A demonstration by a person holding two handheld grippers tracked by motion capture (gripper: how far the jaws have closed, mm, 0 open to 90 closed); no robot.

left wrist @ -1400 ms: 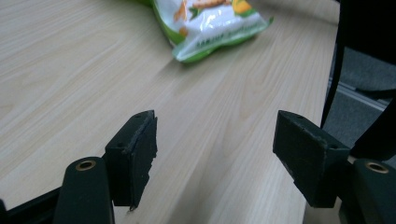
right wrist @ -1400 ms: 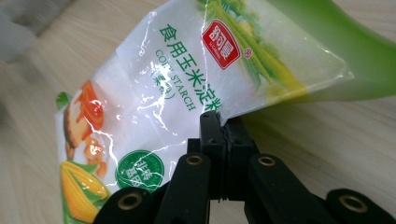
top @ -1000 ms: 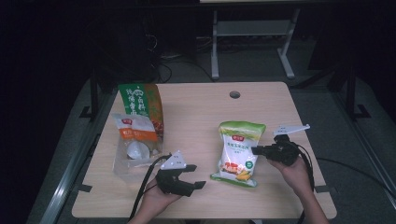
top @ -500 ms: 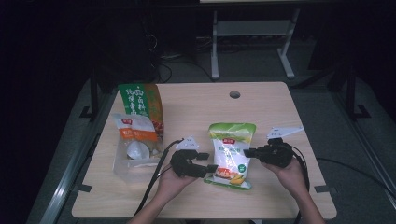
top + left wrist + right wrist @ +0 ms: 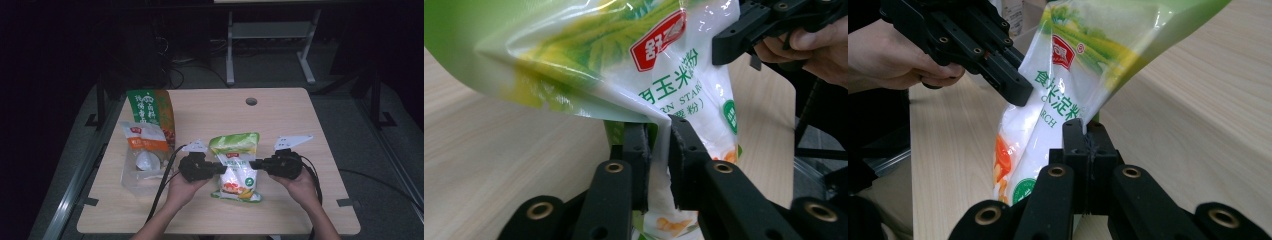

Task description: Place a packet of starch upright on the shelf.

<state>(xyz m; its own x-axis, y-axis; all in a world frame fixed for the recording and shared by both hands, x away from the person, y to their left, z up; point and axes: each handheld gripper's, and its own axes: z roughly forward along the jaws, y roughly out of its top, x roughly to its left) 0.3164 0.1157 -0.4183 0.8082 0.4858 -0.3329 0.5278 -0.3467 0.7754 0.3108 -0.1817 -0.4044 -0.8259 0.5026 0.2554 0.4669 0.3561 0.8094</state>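
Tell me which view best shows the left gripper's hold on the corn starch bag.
The left gripper view: the left gripper has just been closing, with the corn starch bag edge between its pads. The high view shows both grippers at the bag's sides from afar; the right gripper view shows the left one against the bag, seen side-on.

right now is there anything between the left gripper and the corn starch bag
Nothing visible: the left gripper has just been closing, its jaws on either side of the corn starch bag's edge.
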